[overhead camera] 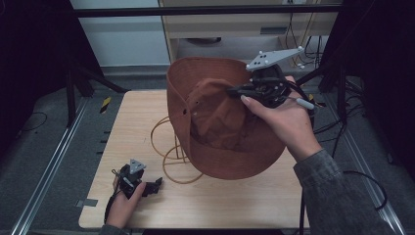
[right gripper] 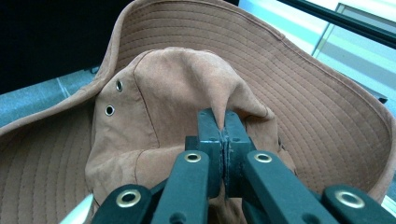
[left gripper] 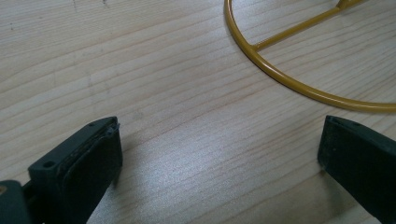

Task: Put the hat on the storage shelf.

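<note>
Brown hat [overhead camera: 220,122] held tilted on edge above the tabletop [overhead camera: 132,122], crown facing the camera, pinched by right tongs [right gripper: 223,128]; left tongs [left gripper: 219,154] spread.

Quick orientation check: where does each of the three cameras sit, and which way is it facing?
High view: above the person's side, looking forward and down on the light wooden table; both hands and the grey sleeve show.
Left gripper view: on the left gripper, facing the tabletop and yellow wire stand; open jaws.
Right gripper view: on the right gripper, pinching the brown suede brimmed hat.
Shared: hat, high and right gripper views.
</note>
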